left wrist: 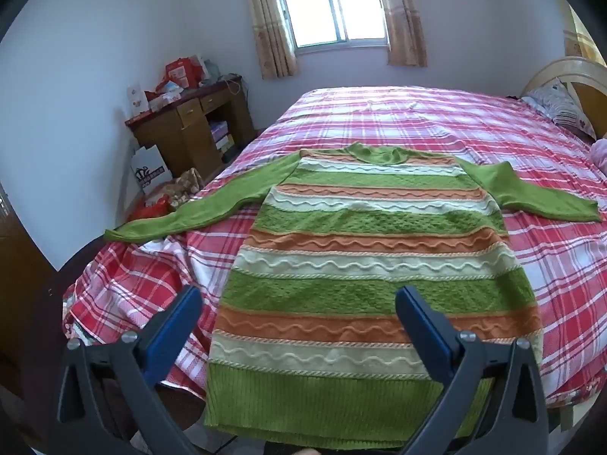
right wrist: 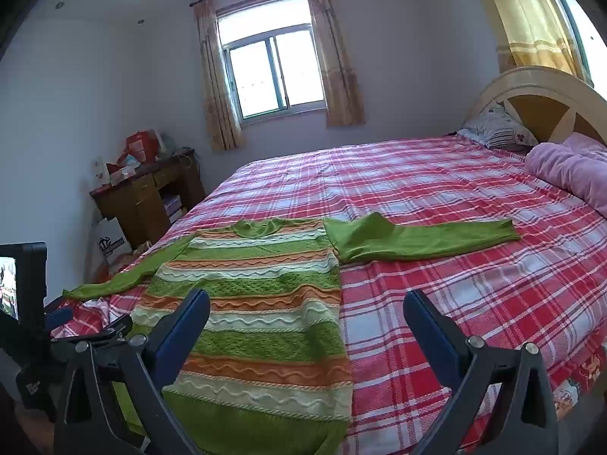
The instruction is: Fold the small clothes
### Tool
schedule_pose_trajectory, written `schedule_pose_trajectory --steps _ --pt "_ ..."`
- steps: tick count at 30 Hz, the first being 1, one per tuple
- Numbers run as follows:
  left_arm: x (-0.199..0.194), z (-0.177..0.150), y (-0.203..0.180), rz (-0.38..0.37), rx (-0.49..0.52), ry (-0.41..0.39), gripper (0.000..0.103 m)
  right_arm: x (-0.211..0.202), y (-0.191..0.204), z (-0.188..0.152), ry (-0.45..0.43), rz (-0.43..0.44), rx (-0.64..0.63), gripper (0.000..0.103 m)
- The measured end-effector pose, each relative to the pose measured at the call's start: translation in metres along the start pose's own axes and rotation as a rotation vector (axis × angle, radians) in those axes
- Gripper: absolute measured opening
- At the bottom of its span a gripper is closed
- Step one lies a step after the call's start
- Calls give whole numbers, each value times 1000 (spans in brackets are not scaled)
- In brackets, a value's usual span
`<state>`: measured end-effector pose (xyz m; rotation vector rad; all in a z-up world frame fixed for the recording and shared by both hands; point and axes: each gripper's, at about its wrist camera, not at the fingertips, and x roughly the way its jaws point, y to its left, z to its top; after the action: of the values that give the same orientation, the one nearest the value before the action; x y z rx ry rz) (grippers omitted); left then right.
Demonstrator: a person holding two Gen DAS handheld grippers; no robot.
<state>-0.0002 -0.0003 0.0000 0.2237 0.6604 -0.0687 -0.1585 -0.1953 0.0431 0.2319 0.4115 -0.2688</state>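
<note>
We see pale walls (right wrist: 76, 87) and a bright window (right wrist: 275, 76) between patterned curtains (right wrist: 216, 87). A bed with a red plaid cover (right wrist: 436, 197) fills the room, its rounded headboard (right wrist: 538, 98) right, a cluttered wooden desk (left wrist: 189, 121) left.

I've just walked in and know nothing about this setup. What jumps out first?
A striped green, orange and cream sweater lies flat with both sleeves spread, near the foot of a bed with a red plaid cover. Close to each camera, two blue fingers stand wide apart, holding nothing. A bright window fills the far wall.
</note>
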Motion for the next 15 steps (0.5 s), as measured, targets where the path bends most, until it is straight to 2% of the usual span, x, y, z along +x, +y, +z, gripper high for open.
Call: schedule_pose_trajectory --steps 9,15 --pt "-2 2 0 -29 -18 5 103 1 -2 1 9 -16 -10 102" --pt "-3 -1 -4 -22 0 -7 103 3 0 -2 14 -17 -9 102"
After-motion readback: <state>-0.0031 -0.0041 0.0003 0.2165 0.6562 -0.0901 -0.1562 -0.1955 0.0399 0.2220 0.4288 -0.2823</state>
